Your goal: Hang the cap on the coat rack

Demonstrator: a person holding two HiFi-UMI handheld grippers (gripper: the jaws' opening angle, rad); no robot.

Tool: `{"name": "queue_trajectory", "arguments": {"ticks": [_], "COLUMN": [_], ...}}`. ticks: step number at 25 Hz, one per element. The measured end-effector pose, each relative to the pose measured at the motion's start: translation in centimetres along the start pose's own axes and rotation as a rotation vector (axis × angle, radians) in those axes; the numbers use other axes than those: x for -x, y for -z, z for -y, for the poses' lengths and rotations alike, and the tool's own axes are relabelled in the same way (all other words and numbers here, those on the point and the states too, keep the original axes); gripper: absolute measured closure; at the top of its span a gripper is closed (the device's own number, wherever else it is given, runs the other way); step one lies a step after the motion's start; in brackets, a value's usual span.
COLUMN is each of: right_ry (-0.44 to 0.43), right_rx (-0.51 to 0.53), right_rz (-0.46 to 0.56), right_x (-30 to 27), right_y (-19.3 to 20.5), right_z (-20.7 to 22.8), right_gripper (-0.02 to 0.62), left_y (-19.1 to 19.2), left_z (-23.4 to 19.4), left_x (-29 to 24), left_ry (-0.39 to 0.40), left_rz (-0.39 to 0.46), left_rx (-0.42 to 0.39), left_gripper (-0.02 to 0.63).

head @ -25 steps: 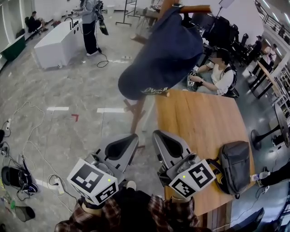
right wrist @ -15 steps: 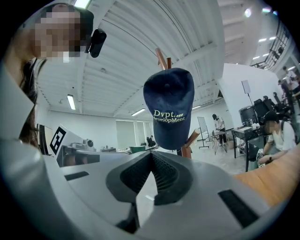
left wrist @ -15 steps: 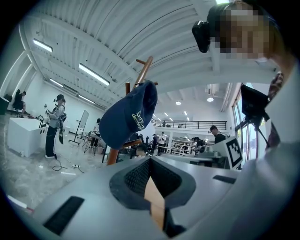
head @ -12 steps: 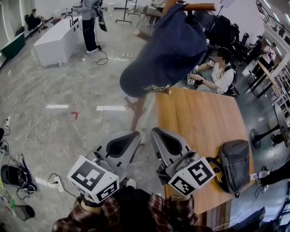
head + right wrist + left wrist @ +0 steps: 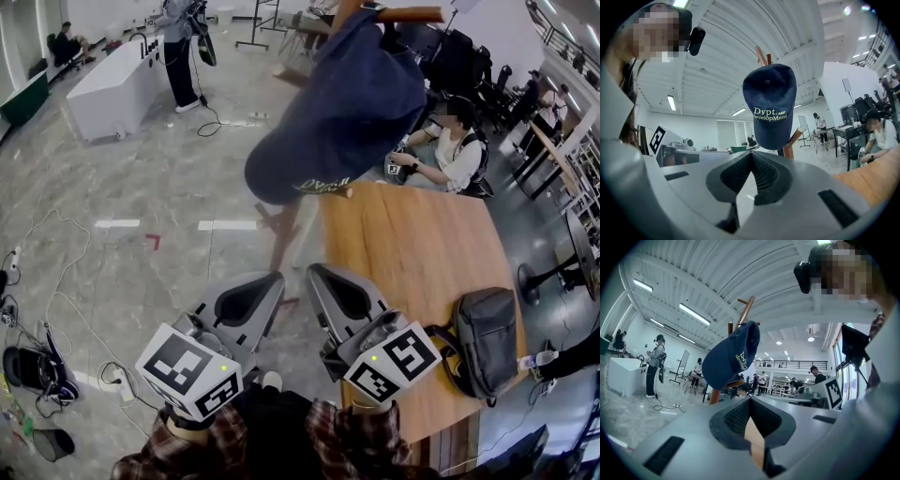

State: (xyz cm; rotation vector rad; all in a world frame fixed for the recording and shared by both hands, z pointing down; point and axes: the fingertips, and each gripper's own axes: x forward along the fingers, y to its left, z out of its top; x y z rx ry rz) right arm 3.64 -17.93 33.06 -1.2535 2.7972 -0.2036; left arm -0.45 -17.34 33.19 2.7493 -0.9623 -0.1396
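Cap [image 5: 347, 103], one; coat rack [image 5: 286, 239], one

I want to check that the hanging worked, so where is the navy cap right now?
In the head view, the navy cap hangs at top centre on the wooden coat rack, beside the table's far left corner.

Left tongs [image 5: 275, 279] and right tongs [image 5: 315, 272] point level, side by side, jaws closed.
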Motion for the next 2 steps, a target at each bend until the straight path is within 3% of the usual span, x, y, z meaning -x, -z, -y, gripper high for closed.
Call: {"name": "queue_trajectory", "arguments": {"ticks": [2], "right_ry": [-0.002], "right_rx": [-0.005], "right_rz": [-0.001], "right_x": [-0.05], "right_y": [0.06], "right_z": [0.00], "right_gripper": [0.584], "left_y": [0.00], "left_z": [-0.15], "left_x": [0.08], "left_ry": [-0.003], "left_rz": [0.000], "left_rx": [0.007], "left_gripper": [0.595]}}
